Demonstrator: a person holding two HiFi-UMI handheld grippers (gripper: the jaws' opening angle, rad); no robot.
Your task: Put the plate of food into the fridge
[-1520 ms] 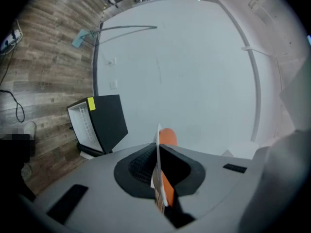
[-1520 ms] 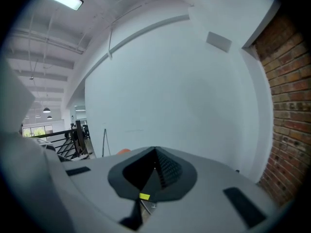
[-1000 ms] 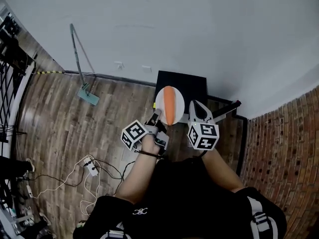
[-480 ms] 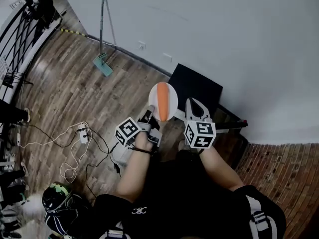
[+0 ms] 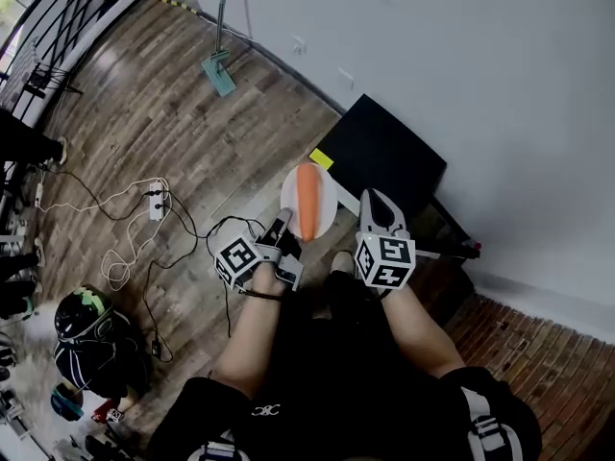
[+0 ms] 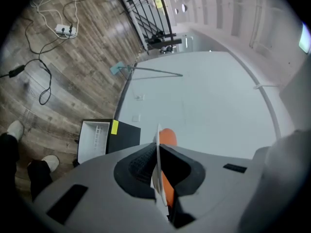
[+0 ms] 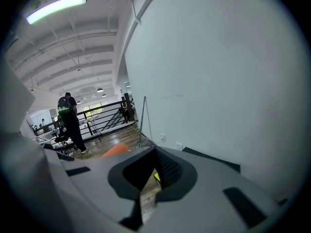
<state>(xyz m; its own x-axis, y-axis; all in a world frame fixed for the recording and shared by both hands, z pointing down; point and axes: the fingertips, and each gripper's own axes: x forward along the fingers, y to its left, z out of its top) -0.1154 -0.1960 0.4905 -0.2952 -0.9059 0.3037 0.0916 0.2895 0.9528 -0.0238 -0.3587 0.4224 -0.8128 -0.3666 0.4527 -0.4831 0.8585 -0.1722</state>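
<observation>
In the head view a white plate (image 5: 288,192) carrying an orange carrot (image 5: 307,202) hangs above the wooden floor, in front of a small black fridge (image 5: 386,157) that stands against the wall. My left gripper (image 5: 286,222) is shut on the plate's near rim. The left gripper view shows the plate (image 6: 157,152) edge-on between the pads of that gripper (image 6: 158,160), the carrot (image 6: 168,137) beyond, and the fridge (image 6: 126,136) with a white door inside (image 6: 93,141) and a yellow sticker (image 6: 114,127). My right gripper (image 5: 376,198) hangs beside the plate, shut and empty (image 7: 150,170).
A power strip with cables (image 5: 154,205) lies on the floor at left, with a helmet and bags (image 5: 85,323) lower left. A mop (image 5: 219,70) leans on the white wall. Brick floor (image 5: 538,353) lies at right, a railing (image 5: 58,56) at far left. A person (image 7: 68,115) stands far off.
The view has swung round and the black fridge now lies closer below the plate. My left gripper keeps its hold on the plate, and the right gripper stays beside it.
</observation>
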